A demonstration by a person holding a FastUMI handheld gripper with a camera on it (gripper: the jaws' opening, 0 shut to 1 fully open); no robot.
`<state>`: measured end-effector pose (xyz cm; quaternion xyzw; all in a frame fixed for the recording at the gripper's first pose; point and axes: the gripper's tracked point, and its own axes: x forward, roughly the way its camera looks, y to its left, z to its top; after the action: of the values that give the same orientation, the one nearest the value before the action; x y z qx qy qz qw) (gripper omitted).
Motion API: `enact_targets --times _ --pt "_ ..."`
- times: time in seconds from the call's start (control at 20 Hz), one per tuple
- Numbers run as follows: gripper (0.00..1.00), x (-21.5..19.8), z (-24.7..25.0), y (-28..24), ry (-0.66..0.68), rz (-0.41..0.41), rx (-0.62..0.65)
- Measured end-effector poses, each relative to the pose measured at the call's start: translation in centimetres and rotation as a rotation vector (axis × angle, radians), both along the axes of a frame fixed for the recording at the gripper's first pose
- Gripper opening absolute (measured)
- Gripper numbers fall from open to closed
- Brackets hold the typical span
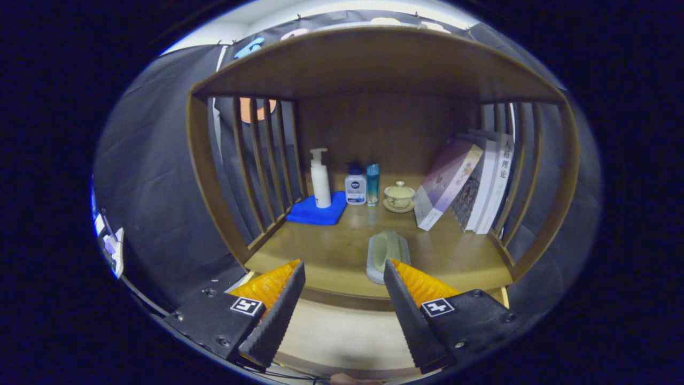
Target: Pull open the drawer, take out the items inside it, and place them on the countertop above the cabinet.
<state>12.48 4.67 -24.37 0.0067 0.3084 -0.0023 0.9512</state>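
The gripper [342, 278] is hovering with its fingers spread wide apart and holding nothing, pointing into an open wooden cabinet shelf. Below the fingers the pale inside of the drawer [342, 331] is showing, apparently pulled open; whether anything is lying in it I cannot tell.

On the countertop [331, 251], near the front edge and just ahead of the right finger, a pale green oblong item [386, 252] is lying flat on a grey base. It is looking like a small lidded case or soap dish: probably light, stiff and smooth, so likely slippery. The safest hold, I judge, is across its narrow width at the middle, squeezing gently so that it is not shooting out of the fingers.

Farther back a white pump bottle [320, 184] is standing on a blue cloth [316, 212]; to its right are a lotion bottle [355, 188], a teal bottle [372, 183] and a lidded teacup [398, 197], which is looking fragile. Leaning books [470, 184] are resting on the far right
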Motion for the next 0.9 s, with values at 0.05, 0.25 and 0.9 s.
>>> enact_targets --times 0.05,0.25,0.9 --pt "0.93 -1.2 0.2 0.1 -0.02 0.001 -0.003" --pt "0.93 -5.5 1.0 0.3 -0.109 0.025 -0.005" --pt "0.97 -17.2 -5.5 0.0 -0.206 0.01 0.029"
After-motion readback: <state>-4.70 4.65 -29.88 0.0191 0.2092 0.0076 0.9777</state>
